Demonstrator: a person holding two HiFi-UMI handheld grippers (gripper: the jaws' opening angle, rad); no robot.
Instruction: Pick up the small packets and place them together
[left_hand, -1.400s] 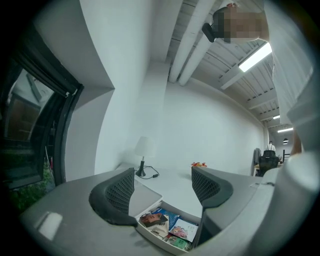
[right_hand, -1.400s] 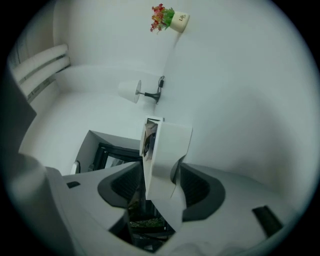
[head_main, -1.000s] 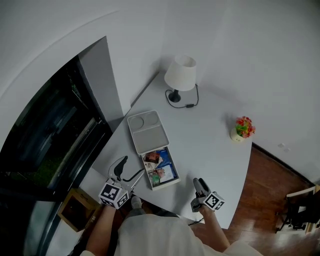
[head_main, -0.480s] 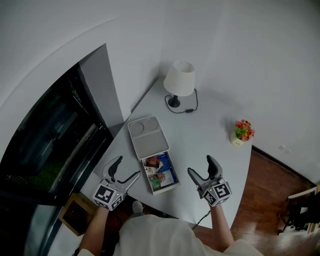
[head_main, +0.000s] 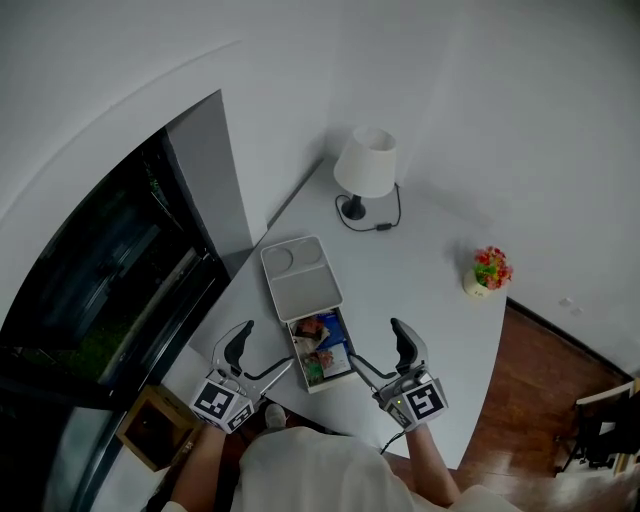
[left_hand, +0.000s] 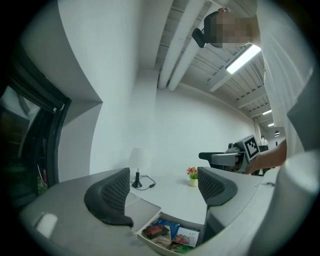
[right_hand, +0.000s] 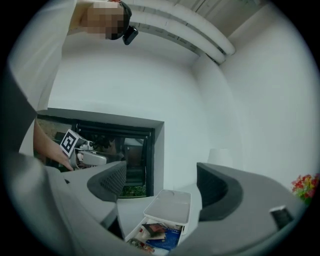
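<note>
Left hand-held gripper (head_main: 268, 346) gapes empty; right hand-held gripper (head_main: 375, 342), jaws just been opening, nothing between them. Small packets (head_main: 322, 347) sit in white box (head_main: 298, 290) at near edge of table (head_main: 420, 270): likely light, crinkly, slippery; pinch an exposed edge.

An office or studio, I'd guess — white table (head_main: 420, 290) under my right claw (head_main: 376, 342), a lamp (head_main: 366, 168) beyond it, flower pot (head_main: 487, 272) off to its right, a strip light (left_hand: 243, 57) overhead.

Matt table (head_main: 425, 285), glossy packets (head_main: 322, 347)
</note>
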